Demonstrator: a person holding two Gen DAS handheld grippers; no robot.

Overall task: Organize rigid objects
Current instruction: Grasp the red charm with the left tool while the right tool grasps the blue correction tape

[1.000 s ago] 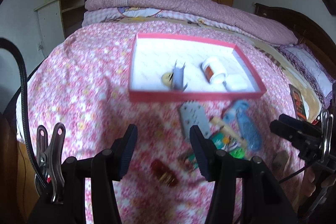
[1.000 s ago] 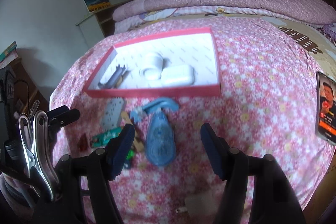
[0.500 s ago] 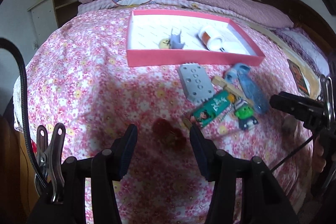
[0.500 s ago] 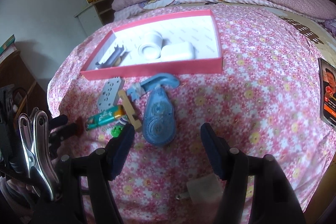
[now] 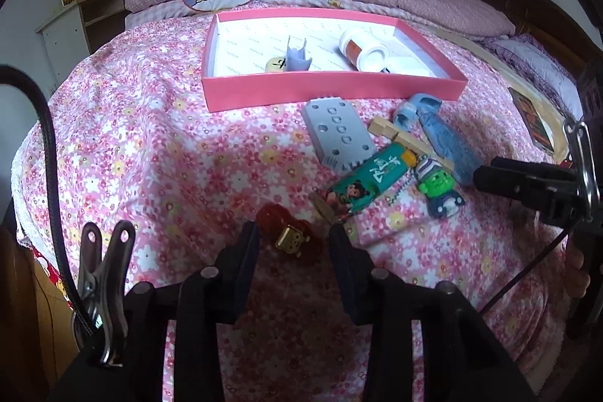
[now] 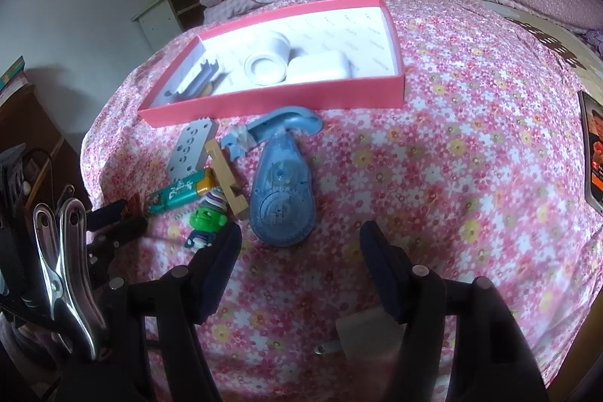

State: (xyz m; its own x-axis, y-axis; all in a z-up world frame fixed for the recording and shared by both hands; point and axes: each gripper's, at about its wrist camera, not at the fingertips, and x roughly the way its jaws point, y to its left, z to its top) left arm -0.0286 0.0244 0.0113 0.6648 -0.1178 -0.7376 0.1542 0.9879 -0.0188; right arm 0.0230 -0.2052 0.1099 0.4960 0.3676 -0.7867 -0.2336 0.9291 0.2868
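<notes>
Since half a second ago the left gripper came down around the red clip, jaws wide, not yet closed; right gripper waits wide near the blue tape dispenser; pink box lies far.

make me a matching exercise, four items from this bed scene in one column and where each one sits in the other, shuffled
1. white pill bottle
2. red charm
3. blue tape dispenser
4. green figure keychain

A. between the left gripper's fingertips
B. lying inside the pink tray
C. ahead of the open right gripper
D. beside the green lighter

Pairs: 1-B, 2-A, 3-C, 4-D
</notes>
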